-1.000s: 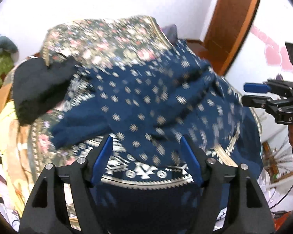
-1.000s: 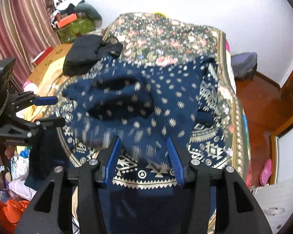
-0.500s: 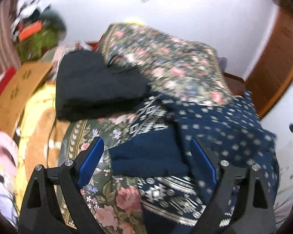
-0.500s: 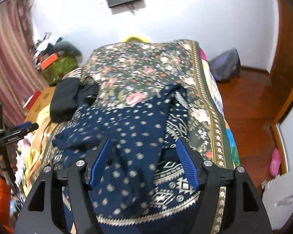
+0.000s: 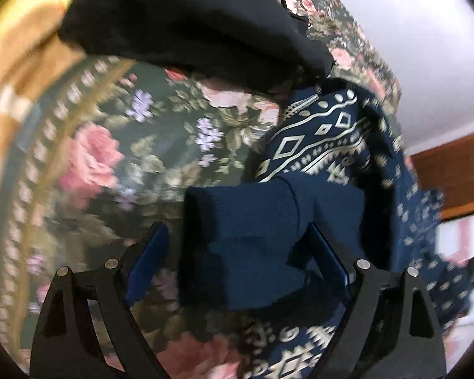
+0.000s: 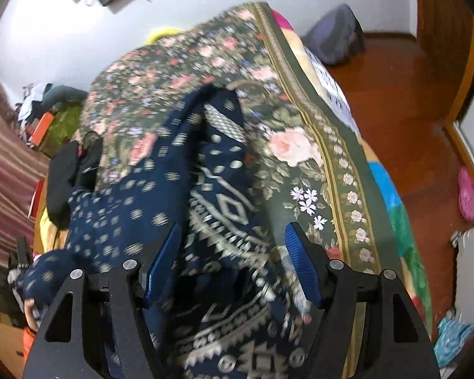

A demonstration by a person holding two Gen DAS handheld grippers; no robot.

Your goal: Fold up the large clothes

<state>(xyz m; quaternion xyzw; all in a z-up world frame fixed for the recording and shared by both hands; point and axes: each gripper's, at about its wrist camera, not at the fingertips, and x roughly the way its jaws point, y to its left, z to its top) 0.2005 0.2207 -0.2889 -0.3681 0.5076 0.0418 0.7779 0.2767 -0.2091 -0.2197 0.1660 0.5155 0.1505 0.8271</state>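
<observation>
A navy sweater with cream geometric patterns (image 6: 205, 189) lies crumpled on a floral bedspread (image 6: 300, 145). In the left wrist view its plain navy cuff (image 5: 252, 227) sits between the blue pads of my open left gripper (image 5: 240, 252), close over the bed. The patterned body (image 5: 325, 139) spreads beyond it to the right. My right gripper (image 6: 233, 252) is open, low over the sweater's patterned hem, with fabric lying between the fingers but not pinched.
A black garment (image 5: 189, 22) lies on the bedspread (image 5: 94, 164) beyond the left gripper; it shows at the left in the right wrist view (image 6: 69, 177). Wooden floor (image 6: 404, 110), a pink slipper (image 6: 467, 192) and a grey bag (image 6: 335, 41) are right of the bed.
Both grippers have dropped closer to the bed. The left one swung left and down onto the navy cuff; the right one moved down over the patterned hem. Both stay open.
</observation>
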